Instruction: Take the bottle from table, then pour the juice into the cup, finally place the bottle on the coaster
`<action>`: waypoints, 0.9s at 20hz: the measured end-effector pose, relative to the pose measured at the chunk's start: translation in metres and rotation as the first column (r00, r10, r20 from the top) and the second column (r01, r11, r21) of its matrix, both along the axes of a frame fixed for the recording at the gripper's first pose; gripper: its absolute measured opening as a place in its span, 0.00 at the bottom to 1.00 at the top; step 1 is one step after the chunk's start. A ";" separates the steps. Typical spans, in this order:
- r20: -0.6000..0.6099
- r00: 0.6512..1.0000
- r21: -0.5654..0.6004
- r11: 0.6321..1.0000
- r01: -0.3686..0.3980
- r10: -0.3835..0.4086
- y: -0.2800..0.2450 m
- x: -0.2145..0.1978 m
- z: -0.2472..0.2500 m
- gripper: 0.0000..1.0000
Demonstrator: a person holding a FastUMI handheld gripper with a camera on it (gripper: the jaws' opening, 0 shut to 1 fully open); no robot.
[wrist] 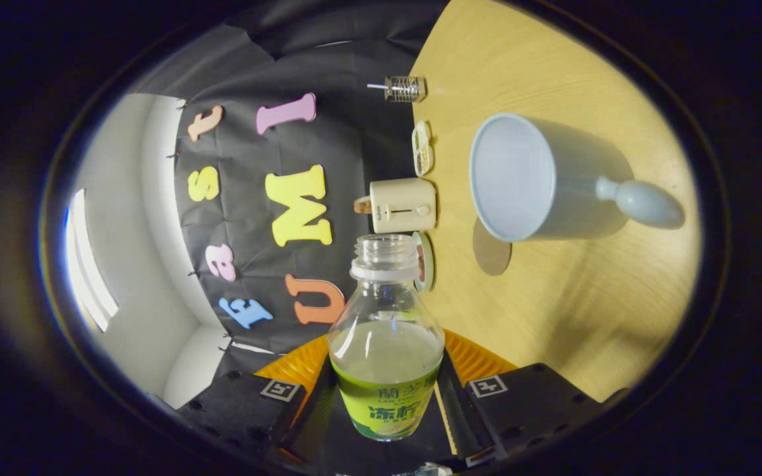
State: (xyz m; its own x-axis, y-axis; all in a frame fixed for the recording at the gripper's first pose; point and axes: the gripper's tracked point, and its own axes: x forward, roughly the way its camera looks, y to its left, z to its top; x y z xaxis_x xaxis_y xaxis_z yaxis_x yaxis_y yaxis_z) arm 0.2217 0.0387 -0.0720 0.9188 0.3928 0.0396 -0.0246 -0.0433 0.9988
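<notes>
The fingers (386, 390) are closed on the lower body of a clear plastic bottle (385, 344), one finger pressing each side, so that the bottle sits between them with its neck pointing away from the camera. The bottle is uncapped, its threaded mouth open, and it holds a pale, cloudy juice that fills the lower part of the body. A yellow-green label wraps the bottle at the level of the fingers; it carries printed characters, which are left unread here.

The whole view is rolled on its side, so the wooden desk (553, 317) appears as a near-vertical plane to the right of the bottle and the booth's black cloth wall (354, 145) lies to its left. Beyond the bottle mouth and to its right stands a pale blue cup (520, 175) with a bulbous handle, its open mouth facing the camera and its inside apparently empty. Just beside the cup's rim, nearer the bottle, a round brown coaster (491, 254) lies flat on the desk.

Along the far edge of the desk, against the wall, a row of small objects stands: a cream-coloured toaster (402, 205) directly beyond the bottle mouth, a small round dish (424, 261) close by the bottle neck, a small tray (422, 147) further along, and a glass jar (404, 88) at the far end. A grey room wall (136, 264) with a bright window (86, 264) lies past the cloth.
</notes>
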 end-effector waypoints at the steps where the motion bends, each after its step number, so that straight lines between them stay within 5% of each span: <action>1: -0.004 1.000 0.009 1.000 0.005 -0.005 -0.001 0.004 0.002 0.78; 18: -0.041 0.999 0.260 0.965 0.026 -0.016 -0.026 0.005 0.001 0.78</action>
State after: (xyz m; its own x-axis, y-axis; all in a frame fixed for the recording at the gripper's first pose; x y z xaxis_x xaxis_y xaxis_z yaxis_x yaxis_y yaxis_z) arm 0.2268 0.0130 -0.0714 0.9297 0.3539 0.1024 0.0100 -0.3021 0.9532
